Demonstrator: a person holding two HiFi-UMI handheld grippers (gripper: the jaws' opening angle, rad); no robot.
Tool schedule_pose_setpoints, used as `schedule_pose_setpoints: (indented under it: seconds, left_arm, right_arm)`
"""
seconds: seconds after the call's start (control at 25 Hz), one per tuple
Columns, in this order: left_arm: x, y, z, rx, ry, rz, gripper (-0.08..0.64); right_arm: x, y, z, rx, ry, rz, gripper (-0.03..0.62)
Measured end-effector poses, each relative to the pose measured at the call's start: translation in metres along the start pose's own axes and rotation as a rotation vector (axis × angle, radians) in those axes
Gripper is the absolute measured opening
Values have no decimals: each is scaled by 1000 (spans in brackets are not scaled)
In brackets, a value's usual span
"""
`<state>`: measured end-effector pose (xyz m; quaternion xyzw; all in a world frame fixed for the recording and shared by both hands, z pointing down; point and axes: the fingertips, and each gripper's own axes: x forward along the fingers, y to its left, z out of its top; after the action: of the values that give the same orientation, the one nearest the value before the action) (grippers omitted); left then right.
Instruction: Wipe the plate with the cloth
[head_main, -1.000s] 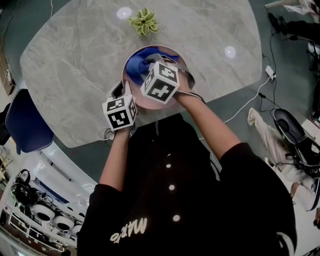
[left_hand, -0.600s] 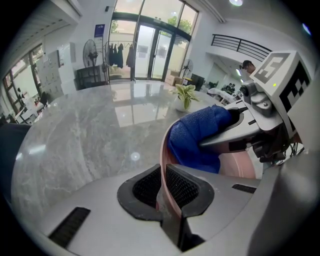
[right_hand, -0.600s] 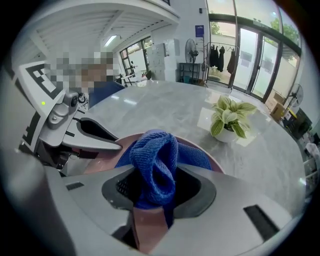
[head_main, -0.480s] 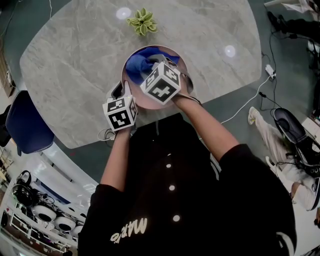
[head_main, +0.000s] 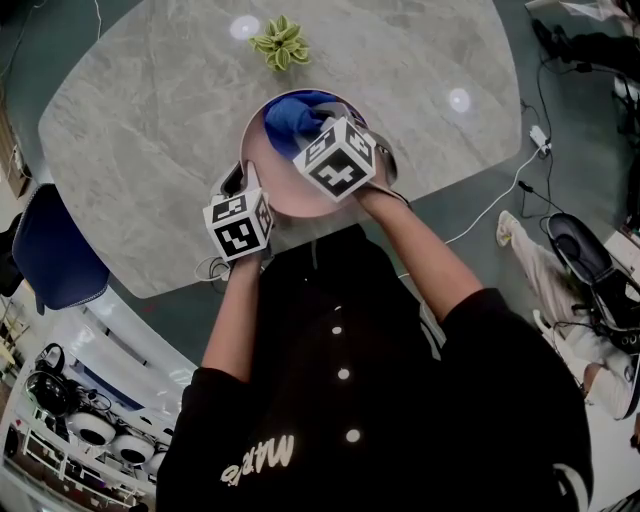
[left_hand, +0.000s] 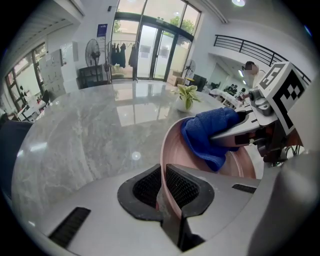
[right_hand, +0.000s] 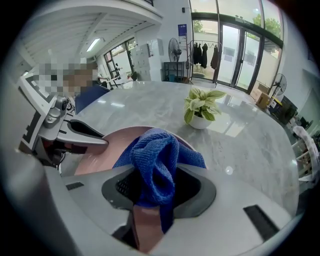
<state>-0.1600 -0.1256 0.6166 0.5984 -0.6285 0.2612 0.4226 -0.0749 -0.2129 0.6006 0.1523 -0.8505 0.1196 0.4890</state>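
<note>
1. Two hand-held grippers meet at the pink plate (head_main: 290, 195), which shows in the upper middle of the head view, over the near edge of the grey marble desk (head_main: 150, 110).
2. Your left hand-held gripper (left_hand: 164, 192) is clamped on the plate's near-left rim. In the left gripper view the rim runs edge-on between the two black pads, and both pads press against it.
3. Your right hand-held gripper (right_hand: 152, 192) is closed on the blue cloth (right_hand: 157, 150). The cloth bunches between its jaws and spills out over their front.
4. You have the cloth against the plate's inner face, on the far part of the plate as the head view shows it.
5. In the left gripper view your right hand-held gripper comes in from the right of the frame, its tips buried in the cloth.
6. One small potted plant (head_main: 283, 42) stands on the desk beyond the plate, apart from it, at the top of the head view.
7. One dark blue chair (head_main: 50, 250) stands beside the desk at the left edge of the head view.
</note>
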Motion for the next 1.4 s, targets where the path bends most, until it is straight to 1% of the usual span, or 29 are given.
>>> schedule_pose_setpoints:
  seconds: [0.28,0.64,1.4]
  left_arm:
    - [0,0,0,-13,0,4,37]
    - [-1,1,0,-30,-5,10,37]
    - [-2,0,0,-29,-7,-2,37]
  right_arm:
    - [-6,-11,-11,11,20,-33,155]
    - [-18,-20,-29,3,48,-72,153]
    - [-31,-21,-49,-26,69,-94,153]
